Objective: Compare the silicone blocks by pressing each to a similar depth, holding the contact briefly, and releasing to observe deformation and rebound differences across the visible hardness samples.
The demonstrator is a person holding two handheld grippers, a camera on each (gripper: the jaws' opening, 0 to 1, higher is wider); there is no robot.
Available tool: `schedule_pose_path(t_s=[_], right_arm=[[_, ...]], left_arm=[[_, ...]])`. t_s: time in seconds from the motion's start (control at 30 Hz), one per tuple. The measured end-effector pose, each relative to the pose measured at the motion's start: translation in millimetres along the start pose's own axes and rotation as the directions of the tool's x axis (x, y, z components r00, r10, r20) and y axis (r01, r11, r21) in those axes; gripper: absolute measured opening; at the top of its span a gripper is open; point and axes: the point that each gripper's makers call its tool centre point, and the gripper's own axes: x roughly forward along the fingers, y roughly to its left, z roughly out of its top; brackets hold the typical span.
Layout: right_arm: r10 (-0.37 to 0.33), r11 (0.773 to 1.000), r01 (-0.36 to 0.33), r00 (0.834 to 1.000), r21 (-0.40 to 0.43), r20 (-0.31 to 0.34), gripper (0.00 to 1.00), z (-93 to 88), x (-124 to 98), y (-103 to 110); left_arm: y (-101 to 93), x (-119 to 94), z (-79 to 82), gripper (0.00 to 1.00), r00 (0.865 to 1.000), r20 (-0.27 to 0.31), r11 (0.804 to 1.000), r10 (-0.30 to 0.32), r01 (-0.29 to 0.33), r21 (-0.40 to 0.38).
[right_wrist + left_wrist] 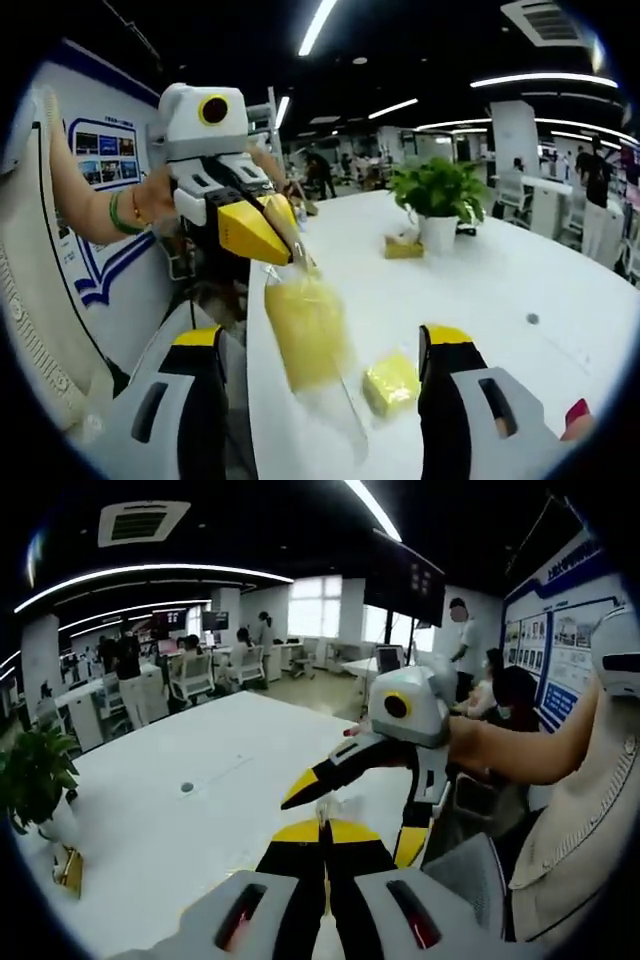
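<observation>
White tabletop (pixel 560 270), long and wide. At its near edge in the right gripper view, the left gripper (pixel 285 240) pinches the top of a translucent yellow bag (pixel 305 330), hanging just above the surface. A small yellow silicone block (pixel 390 383) lies beside it, between the right gripper (pixel 320 345)'s wide-spread jaws. A potted plant (pixel 437 200) stands further along. The bag could slip or swing off the edge, since the pinch looks shallow, and it crowds the block, so a press might land crooked.
</observation>
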Motion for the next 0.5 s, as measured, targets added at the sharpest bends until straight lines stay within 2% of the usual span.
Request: schedule_pose_path(t_s=[0.27,0.5], right_arm=[[0.03,1.0,-0.03,0.999,-0.004,-0.024,0.62,-4.0,21.0,2.7],[0.049,0.999,-0.049,0.999,-0.003,-0.02,0.48,-3.9,25.0,1.3]], left_arm=[[-0.3,0.8,2.5,0.0,1.0,-0.001,1.0,-0.017,0.017,0.016],[0.1,4.8,2.8,0.0,0.999,-0.009,0.999,-0.034,0.035,0.021]])
